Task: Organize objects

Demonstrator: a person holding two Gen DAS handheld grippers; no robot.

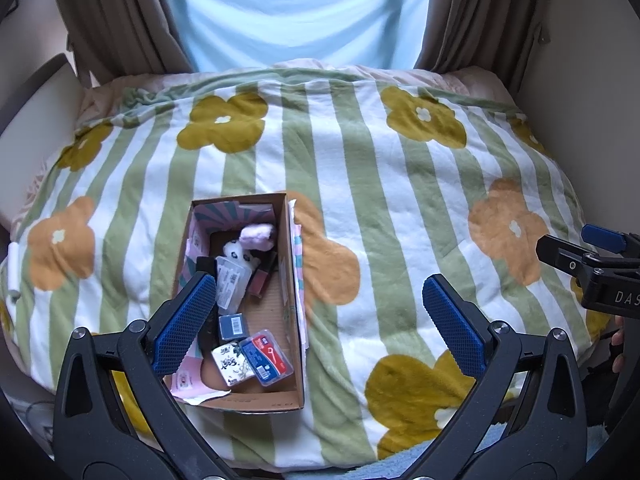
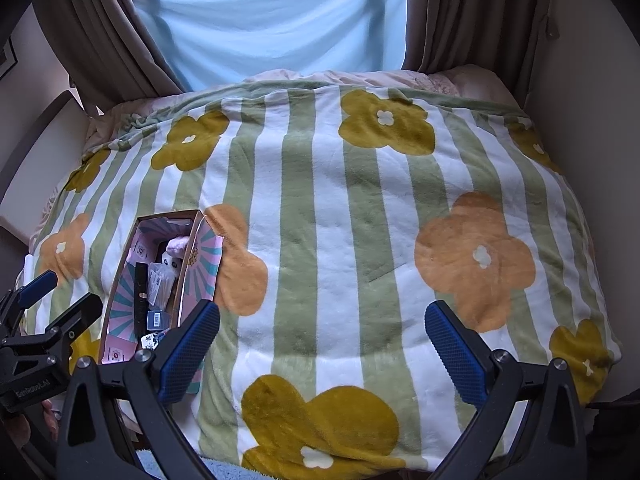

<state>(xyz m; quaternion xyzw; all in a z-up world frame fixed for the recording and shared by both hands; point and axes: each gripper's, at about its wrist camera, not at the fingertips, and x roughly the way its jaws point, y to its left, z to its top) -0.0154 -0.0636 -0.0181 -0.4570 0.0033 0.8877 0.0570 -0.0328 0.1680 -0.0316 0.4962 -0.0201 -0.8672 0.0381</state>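
An open cardboard box (image 1: pixel 291 280) (image 2: pixel 120 312) lies on a striped flower blanket (image 1: pixel 400 200) (image 2: pixel 340 220). Inside it I see a white and pink plush toy (image 1: pixel 252 240), a clear packet with a barcode (image 1: pixel 232 284), a small blue box (image 1: pixel 233 326), a white printed tissue pack (image 1: pixel 234 366) and a clear case with a blue and red label (image 1: pixel 266 356). My left gripper (image 1: pixel 320 312) is open above the blanket beside the box, its left finger over the box. My right gripper (image 2: pixel 322 340) is open and empty over bare blanket, right of the box.
The bed fills the middle of both views. Brown curtains (image 1: pixel 112 20) (image 2: pixel 460 12) frame a light blue cloth (image 1: pixel 296 12) at the far end. Walls stand close on both sides. The right gripper (image 1: pixel 588 264) shows in the left wrist view, and the left gripper (image 2: pixel 40 320) in the right wrist view.
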